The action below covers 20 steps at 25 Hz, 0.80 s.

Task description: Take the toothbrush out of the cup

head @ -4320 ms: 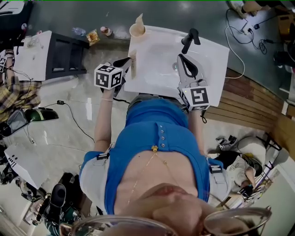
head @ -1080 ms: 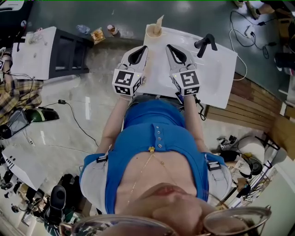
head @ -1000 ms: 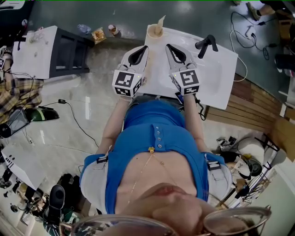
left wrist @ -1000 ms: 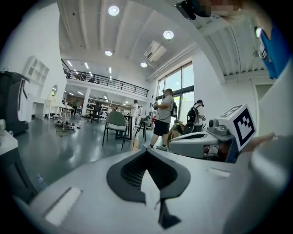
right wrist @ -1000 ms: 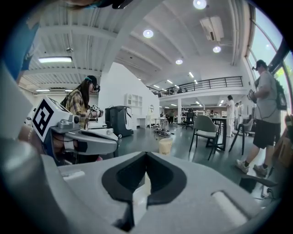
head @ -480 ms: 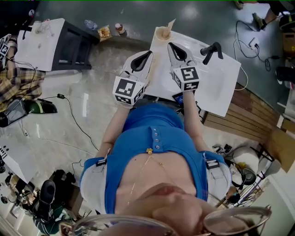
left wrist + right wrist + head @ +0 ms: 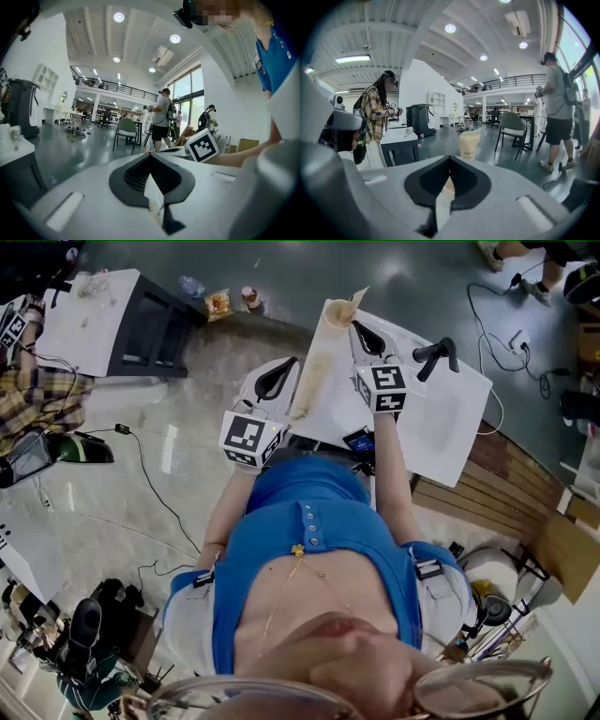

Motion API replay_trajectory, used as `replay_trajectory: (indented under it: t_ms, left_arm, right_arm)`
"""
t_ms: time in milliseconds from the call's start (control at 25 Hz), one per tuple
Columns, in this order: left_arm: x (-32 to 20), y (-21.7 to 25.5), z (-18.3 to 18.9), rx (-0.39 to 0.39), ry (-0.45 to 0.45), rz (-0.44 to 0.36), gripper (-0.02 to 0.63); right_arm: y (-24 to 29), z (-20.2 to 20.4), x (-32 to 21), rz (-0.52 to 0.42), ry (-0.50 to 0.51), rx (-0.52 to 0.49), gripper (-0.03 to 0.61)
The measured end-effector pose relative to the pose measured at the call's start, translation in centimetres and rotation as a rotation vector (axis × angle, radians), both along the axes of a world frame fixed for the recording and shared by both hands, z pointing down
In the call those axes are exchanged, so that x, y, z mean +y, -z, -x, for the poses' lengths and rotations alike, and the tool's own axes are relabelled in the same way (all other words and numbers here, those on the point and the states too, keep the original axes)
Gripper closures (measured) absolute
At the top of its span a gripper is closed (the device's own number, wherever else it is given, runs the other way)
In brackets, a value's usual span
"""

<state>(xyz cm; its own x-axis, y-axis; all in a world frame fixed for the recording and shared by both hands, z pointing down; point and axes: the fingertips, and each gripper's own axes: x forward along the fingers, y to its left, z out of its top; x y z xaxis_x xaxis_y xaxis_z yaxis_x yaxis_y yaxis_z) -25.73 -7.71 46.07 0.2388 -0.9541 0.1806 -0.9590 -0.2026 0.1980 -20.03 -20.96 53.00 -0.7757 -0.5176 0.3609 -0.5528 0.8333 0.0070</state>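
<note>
Toothbrush (image 7: 359, 296) in cup (image 7: 338, 312), just beyond closed, empty right tongs (image 7: 356, 326); left tongs (image 7: 292, 362) closed, farther off.

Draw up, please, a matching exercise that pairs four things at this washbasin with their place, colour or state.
Things:
1. cup
2. faucet
3. left gripper
4. right gripper

Descriptions:
A. black, on the right part of the washbasin
B. shut and empty, over the washbasin, aimed at the cup
C. beige, at the washbasin's far left corner, toothbrush standing in it
D. shut and empty, beside the washbasin's left edge

Pairs: 1-C, 2-A, 3-D, 4-B.
</note>
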Motion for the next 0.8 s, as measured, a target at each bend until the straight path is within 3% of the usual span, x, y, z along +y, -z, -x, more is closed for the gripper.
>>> replay_trajectory:
  t_ms: [560,800]
  left_arm:
    - [2.2,-0.7,2.4,0.029,0.082,0.027,0.614]
    - [2.7,-0.9,2.5,0.026,0.097,0.027,0.614]
  right_arm:
    - [-2.7,-0.2,-3.6,0.041,-0.051,0.034,0.575]
    - [-3.9,0.1,-4.4,0.06,-0.043,0.049,0.487]
